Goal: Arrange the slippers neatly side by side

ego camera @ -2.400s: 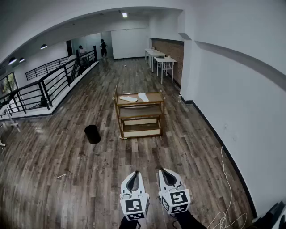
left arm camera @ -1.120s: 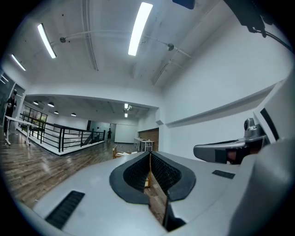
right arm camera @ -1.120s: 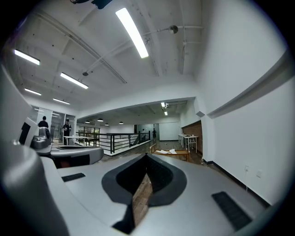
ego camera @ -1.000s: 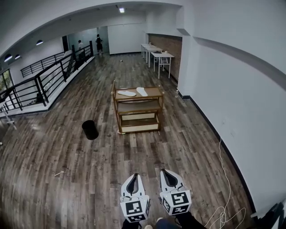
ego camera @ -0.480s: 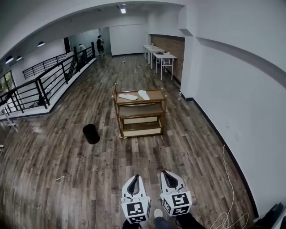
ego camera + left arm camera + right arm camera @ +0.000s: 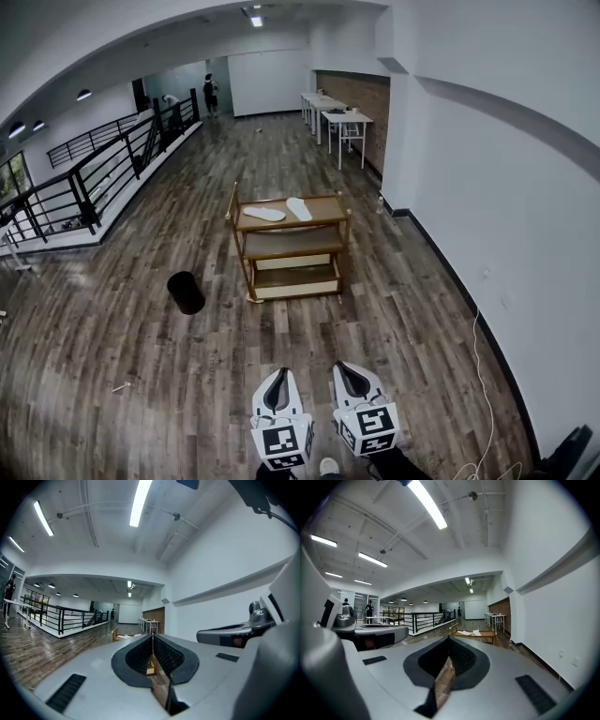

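Observation:
Two white slippers lie on the top shelf of a wooden cart [image 6: 286, 246] in the middle of the room: one [image 6: 264, 214] at the left, the other [image 6: 299, 208] at the right, angled apart. The cart [image 6: 480, 634] with both slippers [image 6: 465, 633] shows far ahead in the right gripper view too. My left gripper [image 6: 277, 376] and right gripper [image 6: 351, 369] are held low at the bottom of the head view, well short of the cart. Both point level toward it. Each is shut with nothing between its jaws.
A black bin [image 6: 186, 292] stands on the wooden floor left of the cart. A black railing [image 6: 103, 173] runs along the left side. White tables [image 6: 336, 120] stand at the far right wall. A white cable [image 6: 480, 375] lies by the right wall. People stand far back.
The whole view has advanced toward the cart, which now looks slightly larger and nearer. Both grippers stay shut and keep their place at the bottom of the view.

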### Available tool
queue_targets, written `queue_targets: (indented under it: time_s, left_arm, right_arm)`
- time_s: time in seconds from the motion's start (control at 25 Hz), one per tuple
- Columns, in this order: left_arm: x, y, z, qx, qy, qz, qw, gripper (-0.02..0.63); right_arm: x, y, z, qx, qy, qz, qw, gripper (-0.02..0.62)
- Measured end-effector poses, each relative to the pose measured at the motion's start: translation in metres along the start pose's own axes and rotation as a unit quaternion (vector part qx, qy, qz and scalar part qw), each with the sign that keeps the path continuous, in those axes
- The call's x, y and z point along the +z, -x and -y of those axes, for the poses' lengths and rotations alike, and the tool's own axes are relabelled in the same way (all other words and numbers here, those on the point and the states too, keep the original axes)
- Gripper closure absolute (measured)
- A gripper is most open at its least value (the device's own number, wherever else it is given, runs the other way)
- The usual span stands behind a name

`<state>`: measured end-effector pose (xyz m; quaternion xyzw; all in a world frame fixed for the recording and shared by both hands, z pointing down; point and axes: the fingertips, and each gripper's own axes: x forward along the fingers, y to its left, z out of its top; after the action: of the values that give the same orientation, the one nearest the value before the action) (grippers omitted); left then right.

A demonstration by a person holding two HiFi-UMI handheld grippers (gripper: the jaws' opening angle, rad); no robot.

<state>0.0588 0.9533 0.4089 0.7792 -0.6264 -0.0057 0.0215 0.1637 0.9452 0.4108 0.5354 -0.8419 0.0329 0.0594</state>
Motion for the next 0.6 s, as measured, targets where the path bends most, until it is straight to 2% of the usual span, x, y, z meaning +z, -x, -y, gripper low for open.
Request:
queue_targets:
  time_s: [0.6]
  left_arm:
    - [0.004, -0.071, -0.001, 0.013, 0.009, 0.005, 0.9999, 0.595]
  right_arm:
    - [0.009, -0.059, 0.044, 0.018, 0.003, 0.001, 1.0, 0.597]
